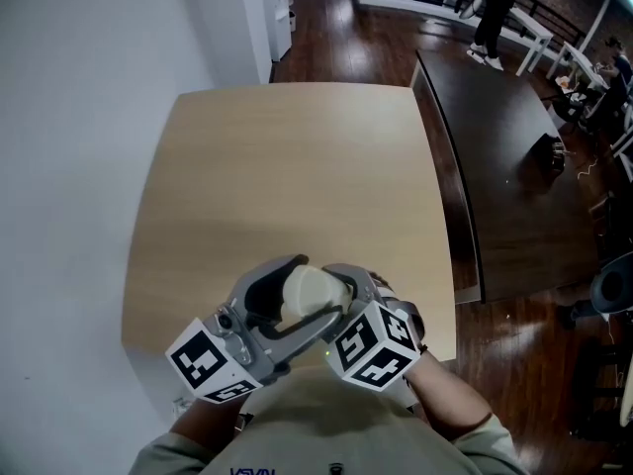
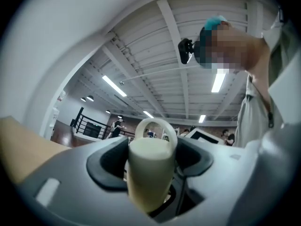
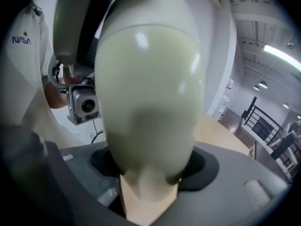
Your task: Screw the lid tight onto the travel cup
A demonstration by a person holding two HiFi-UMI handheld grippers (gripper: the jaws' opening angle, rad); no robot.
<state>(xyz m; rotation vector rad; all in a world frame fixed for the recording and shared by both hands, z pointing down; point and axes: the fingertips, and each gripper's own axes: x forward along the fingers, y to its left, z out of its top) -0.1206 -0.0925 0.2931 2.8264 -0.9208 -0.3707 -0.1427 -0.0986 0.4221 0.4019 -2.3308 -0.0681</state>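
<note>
Left tongs [image 2: 151, 160], right tongs [image 3: 149, 173] both clamped on cream travel cup [image 1: 309, 291] over pale desk [image 1: 287, 166]; white wall [image 1: 79, 117], dark floor [image 1: 336, 38].

The only word I can read here is "NASA", in dark letters on the person's pale shirt [image 3: 22, 39]. From the head view it shows upside down at the chest.

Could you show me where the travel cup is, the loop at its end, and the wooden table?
travel cup [image 1: 315, 293], head view, on its cream side wall.
loop [image 2: 156, 121], left gripper view, on the top of the ring's arc.
table [image 1: 287, 166], head view, on the bare middle of its wooden top.
</note>
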